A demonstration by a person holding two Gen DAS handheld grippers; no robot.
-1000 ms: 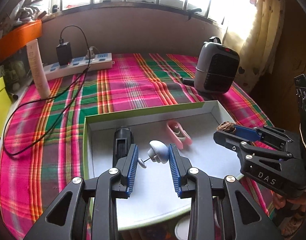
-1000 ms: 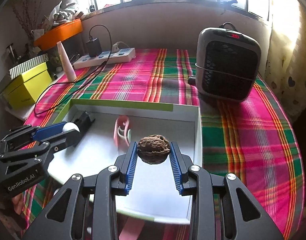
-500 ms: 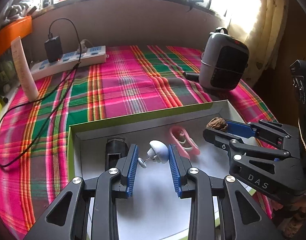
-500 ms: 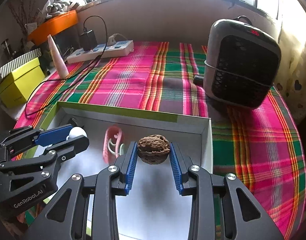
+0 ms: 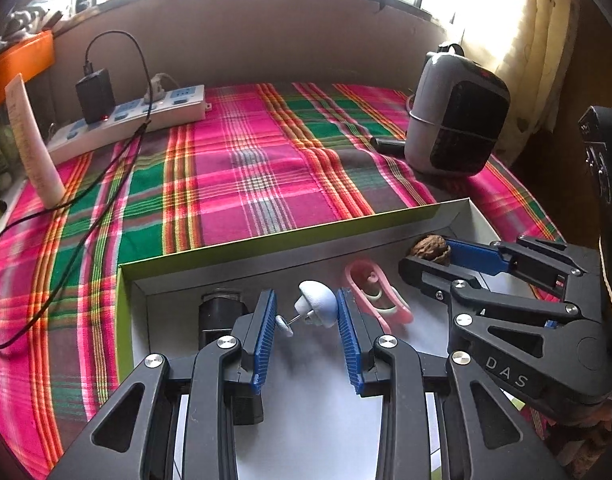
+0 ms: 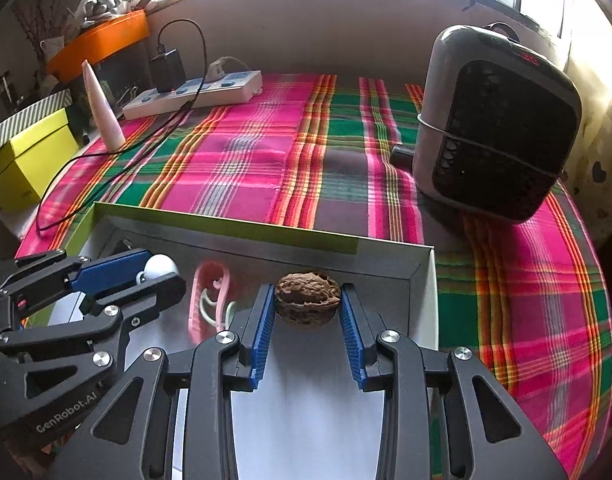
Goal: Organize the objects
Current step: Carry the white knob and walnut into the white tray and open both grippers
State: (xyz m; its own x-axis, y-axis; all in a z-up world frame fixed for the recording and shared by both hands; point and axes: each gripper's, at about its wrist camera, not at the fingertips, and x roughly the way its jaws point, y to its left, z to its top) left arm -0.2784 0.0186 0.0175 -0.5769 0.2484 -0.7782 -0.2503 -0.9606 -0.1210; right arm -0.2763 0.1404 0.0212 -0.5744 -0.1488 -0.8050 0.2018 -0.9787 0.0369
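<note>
Left tongs (image 5: 304,312) clenched on a white knobbed pin (image 5: 316,304) above the white tray (image 5: 290,244), right tongs (image 6: 307,304) clenched on a walnut (image 6: 307,298) near the tray's far right corner, pink clip (image 5: 376,294) lying inside between them, tray on plaid-covered counter (image 5: 246,168).

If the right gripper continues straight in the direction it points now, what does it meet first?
Probably the far inner wall of the white tray. The right gripper, shut on the walnut, points downward toward that wall, so the walnut would likely touch first. Depth is uncertain; it may meet the tray floor instead.
</note>
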